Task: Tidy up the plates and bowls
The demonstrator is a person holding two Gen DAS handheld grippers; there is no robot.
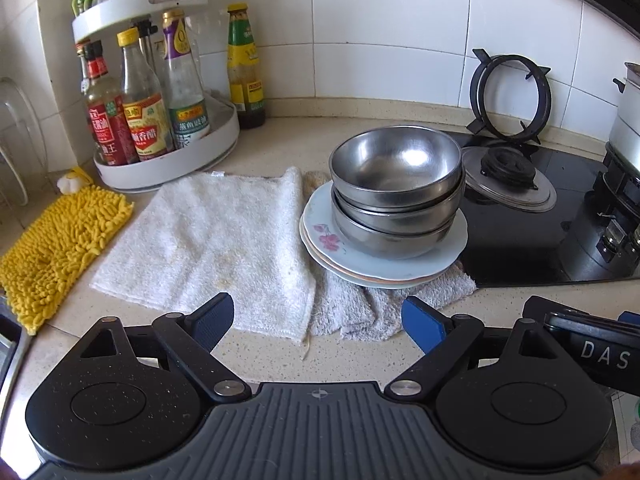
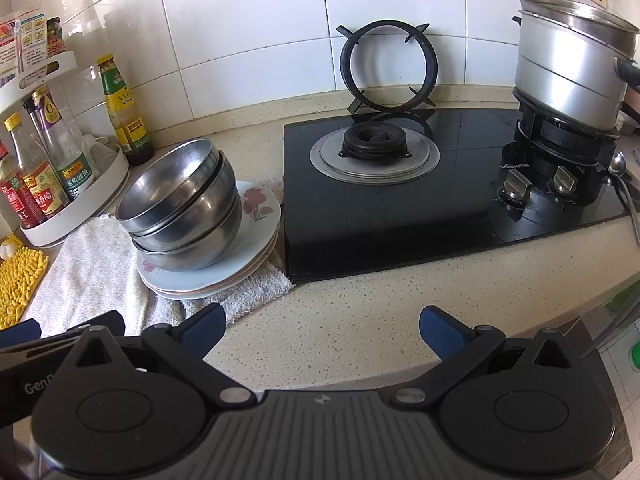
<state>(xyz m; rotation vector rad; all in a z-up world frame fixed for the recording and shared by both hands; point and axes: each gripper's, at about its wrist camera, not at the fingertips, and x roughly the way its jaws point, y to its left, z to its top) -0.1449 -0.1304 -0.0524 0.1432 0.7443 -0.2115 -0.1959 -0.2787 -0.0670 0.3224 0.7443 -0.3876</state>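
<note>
While both claws hang back over the tabletop (image 1: pixel 280 136) with jaws spread wide and nothing in them, the stack of steel bowls (image 1: pixel 396 188) sits on the flowered plates (image 1: pixel 332 248), which rest on a grey towel (image 1: pixel 360 312) just beside the black stove (image 2: pixel 400 216). The stack lies ahead of the left claw (image 1: pixel 318 322), slightly right, and ahead-left of the right claw (image 2: pixel 322 326).
</note>
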